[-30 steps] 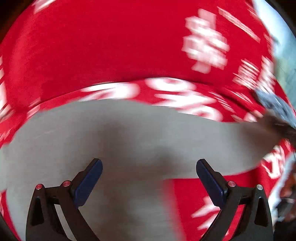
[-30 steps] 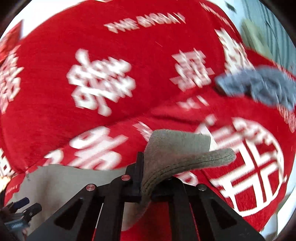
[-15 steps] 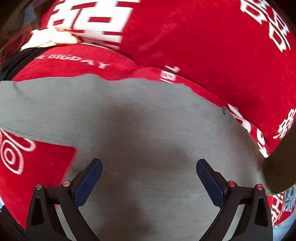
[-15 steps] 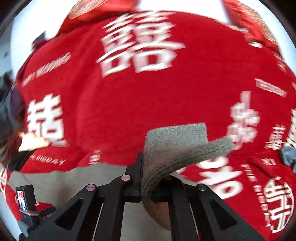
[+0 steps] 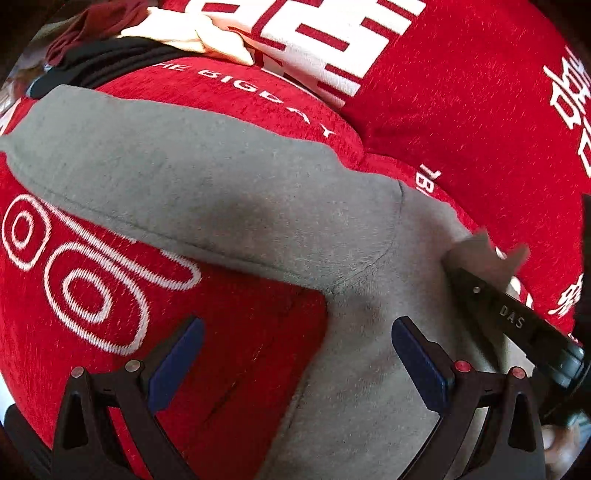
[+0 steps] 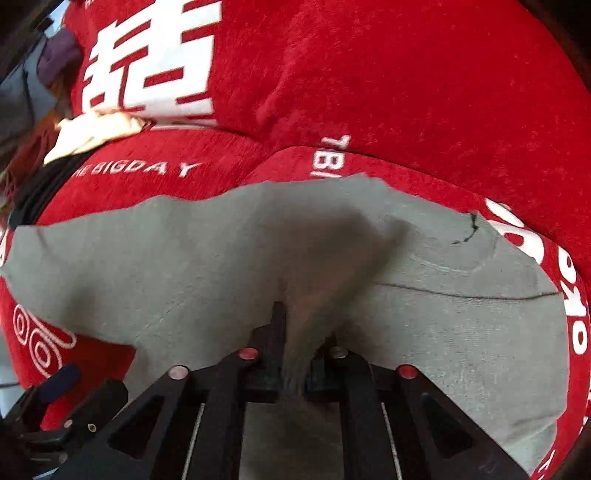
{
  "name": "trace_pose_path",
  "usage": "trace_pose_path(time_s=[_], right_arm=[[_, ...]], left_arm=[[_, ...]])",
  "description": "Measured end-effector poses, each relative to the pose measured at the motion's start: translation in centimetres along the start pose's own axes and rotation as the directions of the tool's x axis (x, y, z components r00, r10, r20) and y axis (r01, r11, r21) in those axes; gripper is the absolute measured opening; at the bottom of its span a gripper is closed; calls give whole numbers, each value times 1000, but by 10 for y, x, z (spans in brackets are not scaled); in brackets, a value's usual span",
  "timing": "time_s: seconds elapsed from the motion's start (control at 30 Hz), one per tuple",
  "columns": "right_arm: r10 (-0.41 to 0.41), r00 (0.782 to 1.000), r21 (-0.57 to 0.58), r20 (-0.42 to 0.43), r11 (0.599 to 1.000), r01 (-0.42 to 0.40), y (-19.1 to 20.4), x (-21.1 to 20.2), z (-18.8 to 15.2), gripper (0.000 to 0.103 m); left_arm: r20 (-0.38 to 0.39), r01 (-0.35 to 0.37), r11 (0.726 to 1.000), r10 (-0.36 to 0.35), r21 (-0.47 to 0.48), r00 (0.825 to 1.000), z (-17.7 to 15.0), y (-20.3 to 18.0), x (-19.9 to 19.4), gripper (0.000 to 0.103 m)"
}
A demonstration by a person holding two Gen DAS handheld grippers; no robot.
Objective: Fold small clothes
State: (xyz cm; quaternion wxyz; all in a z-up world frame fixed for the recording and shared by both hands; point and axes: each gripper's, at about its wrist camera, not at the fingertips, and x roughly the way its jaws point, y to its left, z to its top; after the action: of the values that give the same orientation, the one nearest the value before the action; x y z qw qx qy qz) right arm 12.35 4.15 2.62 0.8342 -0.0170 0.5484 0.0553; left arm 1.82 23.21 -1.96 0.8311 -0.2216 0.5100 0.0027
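A grey sweater (image 5: 229, 192) lies spread on a red sofa cover with white print (image 5: 461, 110). One sleeve stretches out to the upper left in the left wrist view. My left gripper (image 5: 295, 354) is open and empty, hovering over the sweater's armpit and side edge. My right gripper (image 6: 295, 354) is shut on a fold of the grey sweater (image 6: 314, 258), lifted above the body; the neckline sits to its right. The right gripper also shows at the right edge of the left wrist view (image 5: 513, 317).
A pile of other clothes, cream (image 5: 199, 37), black (image 5: 103, 59) and dark red (image 5: 85, 26), lies at the far left end of the sofa. It also shows in the right wrist view (image 6: 92, 129). The red backrest (image 6: 406, 74) rises behind the sweater.
Both grippers have swung left and lowered toward the sweater. The right gripper brought its held cloth down over the sweater body. The left gripper stayed open.
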Motion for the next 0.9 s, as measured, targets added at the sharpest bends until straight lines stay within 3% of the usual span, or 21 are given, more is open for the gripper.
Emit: trace_pose_path(time_s=[0.03,0.07,0.1,0.13,0.17,0.27,0.37,0.43,0.5,0.6,0.67,0.7,0.77,0.8,0.9], right_arm=[[29,999,-12,19,999,-29,0,-10,2,21],[55,998,-23,37,998,-54,0,-20,4,40],[79,995,-32,61,997,-77,-2,-34,7,53],[107,989,-39,99,994,-104,-4,-51,9,75],[135,981,-47,139,990,-130,-7,-68,10,81],[194,951,-80,241,980,-180,-25,-119,5,81],[45,956,-44,291,998,-33,-66,-142,-13,81],[-91,966,15,244,996,90,-108,-130,-30,81],[-175,973,100,151,982,161,-149,-108,-46,81],[-170,984,206,47,966,157,-193,-76,-72,81],[-202,979,212,-7,957,199,-207,-58,-85,81],[-225,974,205,-32,952,226,-212,-50,-91,81],[-243,970,213,-7,947,239,-228,-51,-101,82],[-252,968,246,-5,938,246,-238,-54,-106,82],[-269,963,361,-21,896,258,-268,-63,-114,83]], left_arm=[[9,1,1000,-1,-7,1000,-1,2,-3,102],[16,5,1000,-5,-15,1000,-3,3,-6,102],[22,15,1000,-15,-25,1000,-4,4,-9,102],[25,23,999,-22,-36,999,-4,5,-11,102],[27,27,999,-26,-45,999,-5,5,-13,102],[29,32,999,-32,-29,999,-5,-8,-18,102],[24,45,997,-46,65,999,-7,-42,-21,102],[17,74,988,-77,135,997,-11,-74,-21,102],[11,100,973,-104,210,994,-14,-112,-16,102],[-26,125,937,-123,327,992,-17,-167,8,102],[-50,62,917,-46,395,998,-21,-189,33,102],[-59,-10,902,39,431,997,-23,-193,51,102],[-43,-131,882,168,453,985,-25,-181,69,103],[2,-113,884,125,453,992,-26,-169,60,103],[11,-135,900,144,415,990,-19,-135,46,103]])
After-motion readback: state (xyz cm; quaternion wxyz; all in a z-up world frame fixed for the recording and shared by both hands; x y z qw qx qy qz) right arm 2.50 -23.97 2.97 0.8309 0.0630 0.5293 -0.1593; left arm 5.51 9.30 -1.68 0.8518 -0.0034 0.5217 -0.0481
